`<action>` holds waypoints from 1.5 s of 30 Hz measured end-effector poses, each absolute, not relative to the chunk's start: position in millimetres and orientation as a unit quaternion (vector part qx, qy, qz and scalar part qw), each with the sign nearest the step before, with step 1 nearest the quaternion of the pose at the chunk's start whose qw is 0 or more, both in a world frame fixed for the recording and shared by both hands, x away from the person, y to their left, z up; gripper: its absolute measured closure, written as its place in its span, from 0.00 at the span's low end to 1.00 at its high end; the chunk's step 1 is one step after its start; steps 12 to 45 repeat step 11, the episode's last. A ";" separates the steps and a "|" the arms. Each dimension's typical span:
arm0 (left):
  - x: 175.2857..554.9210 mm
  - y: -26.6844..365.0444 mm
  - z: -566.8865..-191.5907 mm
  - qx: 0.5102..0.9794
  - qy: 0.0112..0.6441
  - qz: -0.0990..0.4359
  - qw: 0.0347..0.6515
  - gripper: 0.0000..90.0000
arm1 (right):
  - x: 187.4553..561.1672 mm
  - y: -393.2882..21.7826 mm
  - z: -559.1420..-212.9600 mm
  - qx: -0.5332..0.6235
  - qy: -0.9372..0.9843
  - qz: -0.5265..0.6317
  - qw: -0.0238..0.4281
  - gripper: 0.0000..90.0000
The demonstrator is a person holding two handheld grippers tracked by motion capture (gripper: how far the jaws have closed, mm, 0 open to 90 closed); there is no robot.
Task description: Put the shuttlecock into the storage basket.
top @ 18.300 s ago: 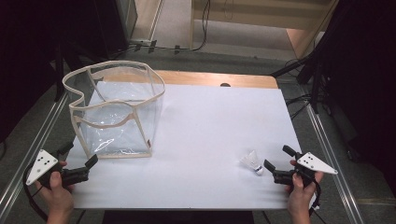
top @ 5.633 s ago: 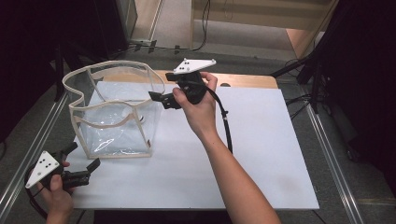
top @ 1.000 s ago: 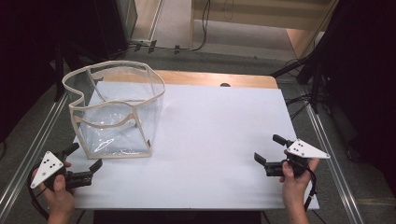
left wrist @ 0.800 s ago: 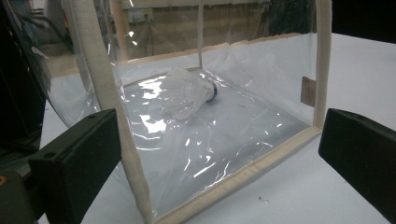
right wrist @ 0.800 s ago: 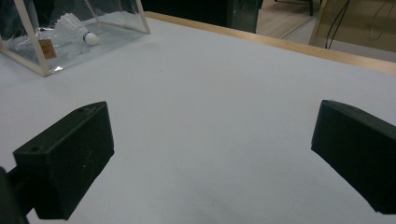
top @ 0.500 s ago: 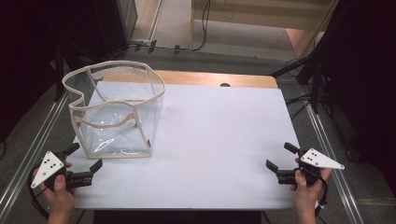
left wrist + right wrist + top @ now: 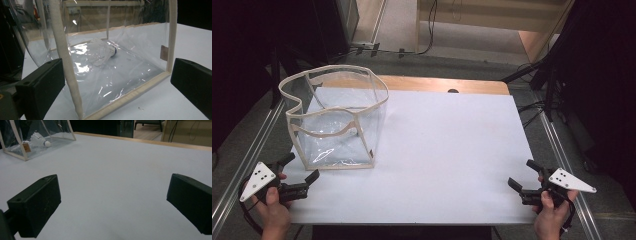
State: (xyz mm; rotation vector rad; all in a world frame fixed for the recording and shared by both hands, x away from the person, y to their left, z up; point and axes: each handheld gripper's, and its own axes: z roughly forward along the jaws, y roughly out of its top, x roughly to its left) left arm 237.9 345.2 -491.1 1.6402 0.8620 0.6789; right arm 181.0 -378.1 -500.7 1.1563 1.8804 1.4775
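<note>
So taking the clear bag [image 7: 337, 120] as the anchor and going left to right: the left tool [image 7: 297, 182] sits just off the bag's near-left corner, jaws spread wide, nothing between them. In the left gripper view it looks straight at the bag's cream-trimmed corner seam [image 7: 63, 62], and through the plastic you can see the shuttlecock [image 7: 101, 51] lying on its side on the bag's floor, feather skirt towards the tool, cork end pointing away towards the far wall.

Further right of the bag it's bare white table [image 7: 452, 150], and the right tool [image 7: 524, 182] is way over at the near-right corner, well apart from the bag, jaws also spread and empty. In the right gripper view the bag is far off at upper left, with the shuttlecock [image 7: 40, 140] inside.

My read: the left tool is clearly the nearer one, but the bag opens upward, so it'd have to go in over the rim, not through the side.
</note>
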 end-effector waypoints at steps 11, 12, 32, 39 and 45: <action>237.1 345.2 -490.9 0.694 0.365 0.288 0.550 0.00 | 182.5 -380.8 -504.3 0.419 0.683 0.550 0.235 0.00; 237.1 345.2 -490.9 0.694 0.365 0.288 0.550 0.00 | 182.5 -380.8 -504.3 0.419 0.683 0.550 0.235 0.00; 237.1 345.2 -490.9 0.694 0.365 0.288 0.550 0.00 | 182.5 -380.8 -504.3 0.419 0.683 0.550 0.235 0.00; 237.1 345.2 -490.9 0.694 0.365 0.288 0.550 0.00 | 182.5 -380.8 -504.3 0.419 0.683 0.550 0.235 0.00; 237.1 345.2 -490.9 0.694 0.365 0.288 0.550 0.00 | 182.5 -380.8 -504.3 0.419 0.683 0.550 0.235 0.00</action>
